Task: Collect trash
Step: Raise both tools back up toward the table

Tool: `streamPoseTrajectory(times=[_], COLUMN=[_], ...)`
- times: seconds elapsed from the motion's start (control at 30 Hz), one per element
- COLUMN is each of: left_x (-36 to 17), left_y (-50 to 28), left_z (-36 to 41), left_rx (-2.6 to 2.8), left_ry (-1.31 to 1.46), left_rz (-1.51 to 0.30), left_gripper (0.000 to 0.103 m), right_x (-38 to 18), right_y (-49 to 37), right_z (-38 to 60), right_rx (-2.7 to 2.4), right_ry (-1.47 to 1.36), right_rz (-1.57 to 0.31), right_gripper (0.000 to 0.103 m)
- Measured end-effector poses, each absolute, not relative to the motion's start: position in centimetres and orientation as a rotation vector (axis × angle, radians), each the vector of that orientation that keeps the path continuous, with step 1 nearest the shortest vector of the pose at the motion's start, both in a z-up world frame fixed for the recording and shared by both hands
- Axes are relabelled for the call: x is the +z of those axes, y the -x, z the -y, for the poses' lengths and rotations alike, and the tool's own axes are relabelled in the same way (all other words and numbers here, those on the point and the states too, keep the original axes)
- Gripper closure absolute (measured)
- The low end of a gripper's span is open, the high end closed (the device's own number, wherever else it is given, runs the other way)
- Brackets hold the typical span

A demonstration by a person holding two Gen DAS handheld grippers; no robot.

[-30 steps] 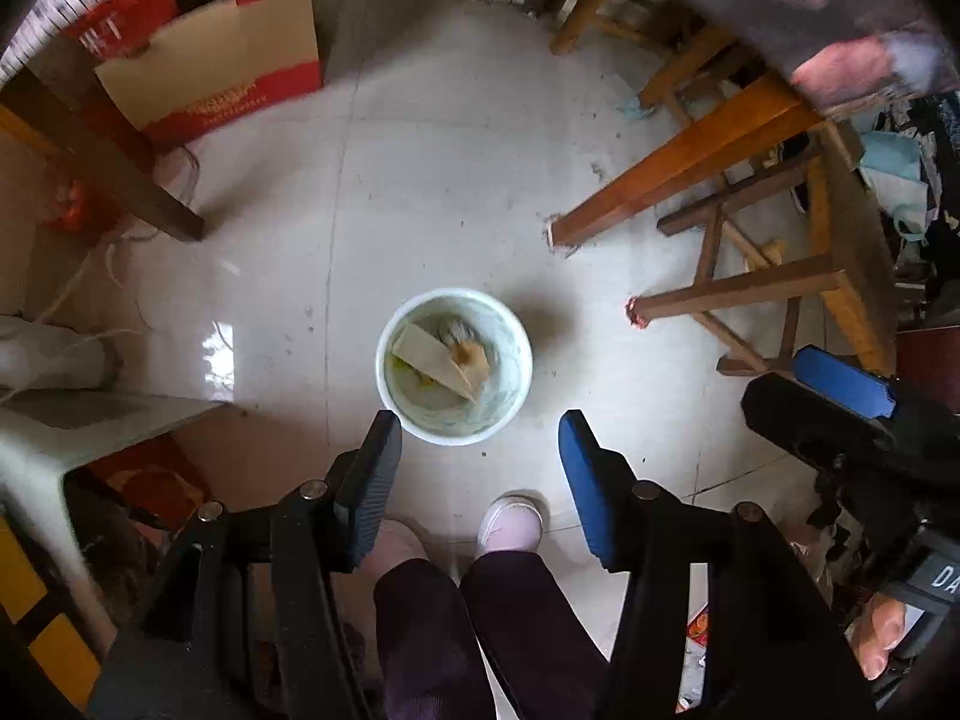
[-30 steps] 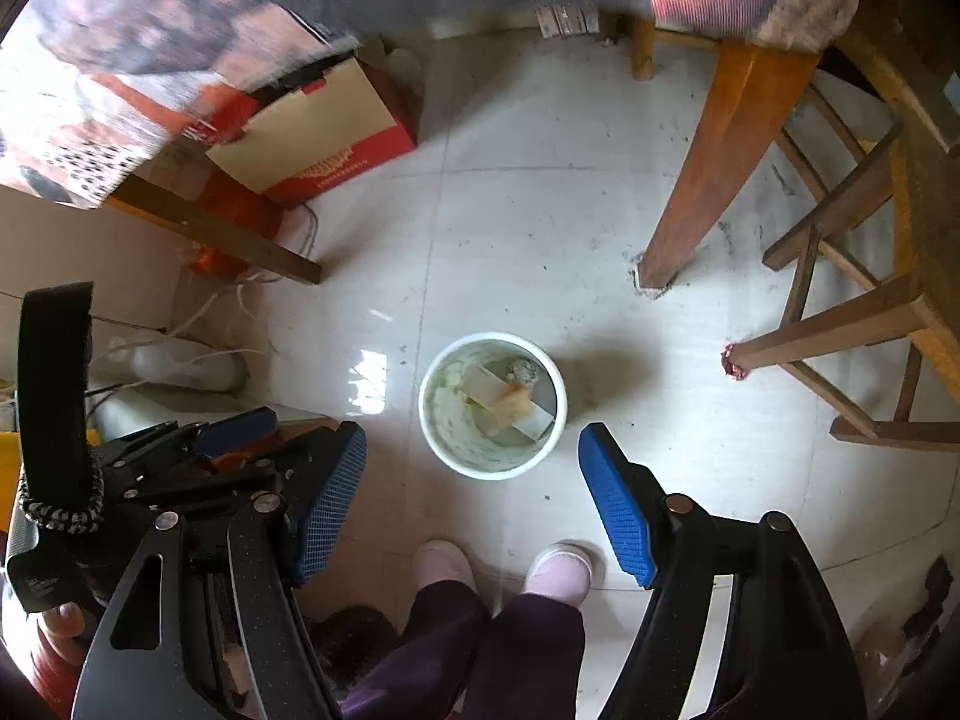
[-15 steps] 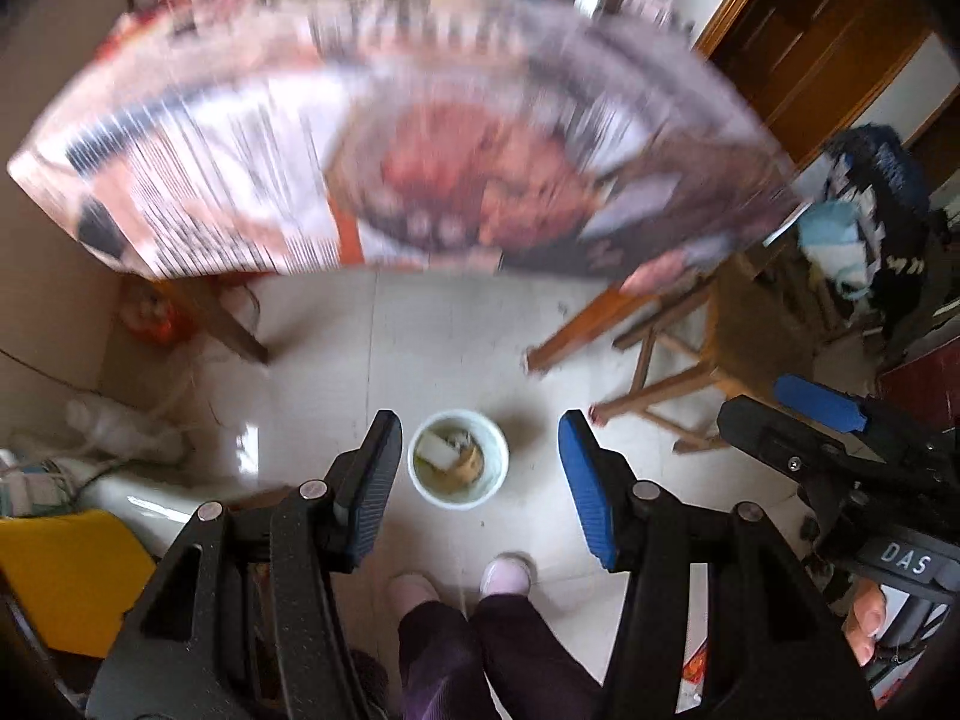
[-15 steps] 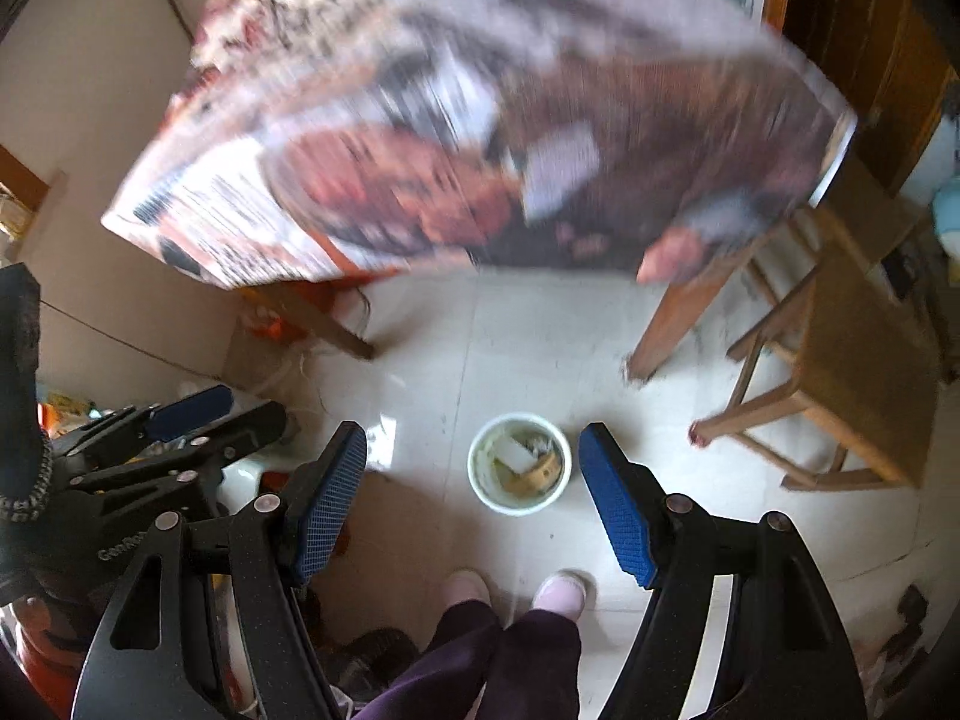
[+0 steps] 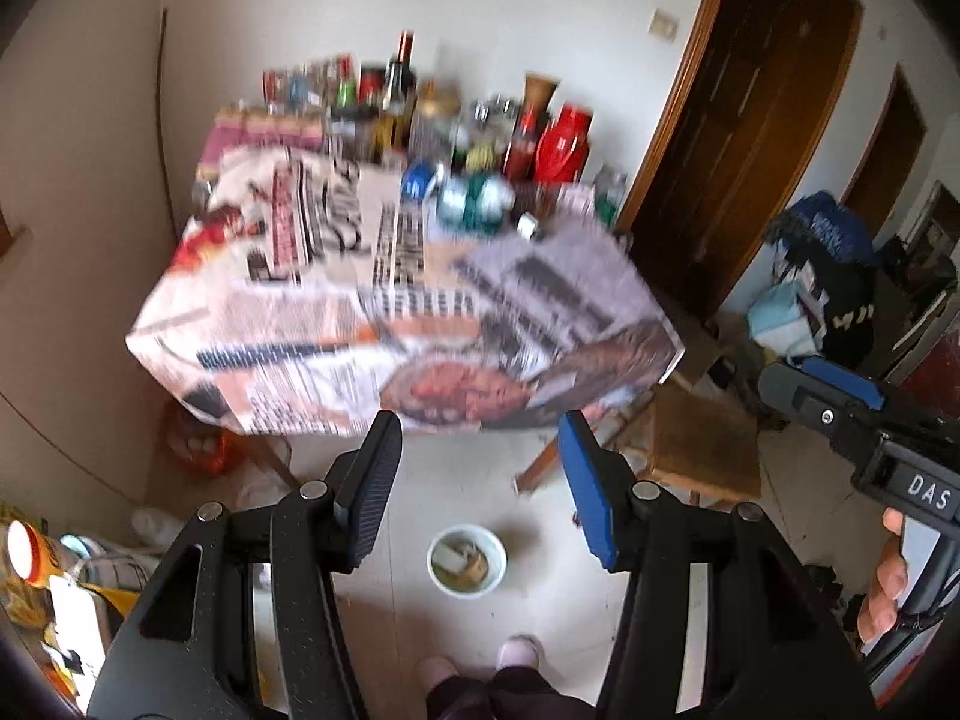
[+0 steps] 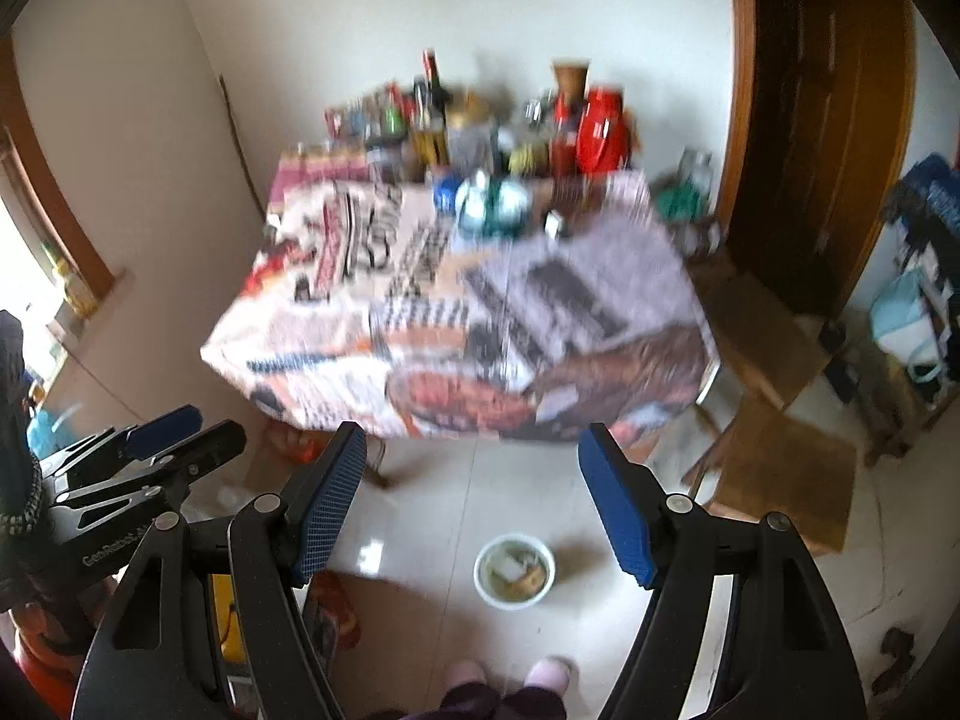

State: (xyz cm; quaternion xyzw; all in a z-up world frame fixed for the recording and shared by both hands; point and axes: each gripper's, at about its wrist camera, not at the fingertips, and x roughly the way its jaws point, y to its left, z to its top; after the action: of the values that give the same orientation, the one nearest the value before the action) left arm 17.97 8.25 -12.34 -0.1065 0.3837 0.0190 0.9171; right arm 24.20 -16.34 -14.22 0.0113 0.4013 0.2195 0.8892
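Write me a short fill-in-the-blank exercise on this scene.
1. The round white bucket holding scraps stands on the tiled ____.
2. The table is covered with printed ____.
3. Between the fingers of the left hand-held gripper there is ____.
4. A wooden ____ stands right of the table.

Missing words: floor; newspaper; nothing; stool

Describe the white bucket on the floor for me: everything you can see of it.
The white bucket is small, round and open-topped, probably plastic, standing upright on the pale tiled floor in front of the covered table. Inside lie a pale flat scrap and brownish trash; details are blurred. Nothing touches it but the floor; the person's feet stand apart from it.
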Motion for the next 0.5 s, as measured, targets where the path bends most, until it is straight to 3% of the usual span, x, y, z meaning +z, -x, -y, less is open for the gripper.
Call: streamPoseTrajectory(times=[0.23,0.3,0.37,0.5], left_x=[-7.5,-6.7,-6.1,-5.0], left_y=[-15.4,-15.1,-15.2,-15.8], left_z=[-8.6,-8.7,-8.7,-8.7], left_rx=[0.017,0.012,0.004,0.005], left_ry=[0.179,0.175,0.173,0.159], left_rz=[-0.649,-0.628,-0.616,-0.581], left_gripper=[0.040,0.034,0.020,0.013], right_x=[-9.2,-8.3,-7.7,-6.9], right_y=[-21.6,-21.2,-21.0,-21.3], right_z=[16.3,16.3,16.3,16.6], right_rx=[0.409,0.399,0.386,0.362], right_ry=[-0.044,-0.035,-0.032,-0.047], right_rz=[-0.682,-0.643,-0.620,-0.590], right_gripper=[0.032,0.029,0.028,0.017])
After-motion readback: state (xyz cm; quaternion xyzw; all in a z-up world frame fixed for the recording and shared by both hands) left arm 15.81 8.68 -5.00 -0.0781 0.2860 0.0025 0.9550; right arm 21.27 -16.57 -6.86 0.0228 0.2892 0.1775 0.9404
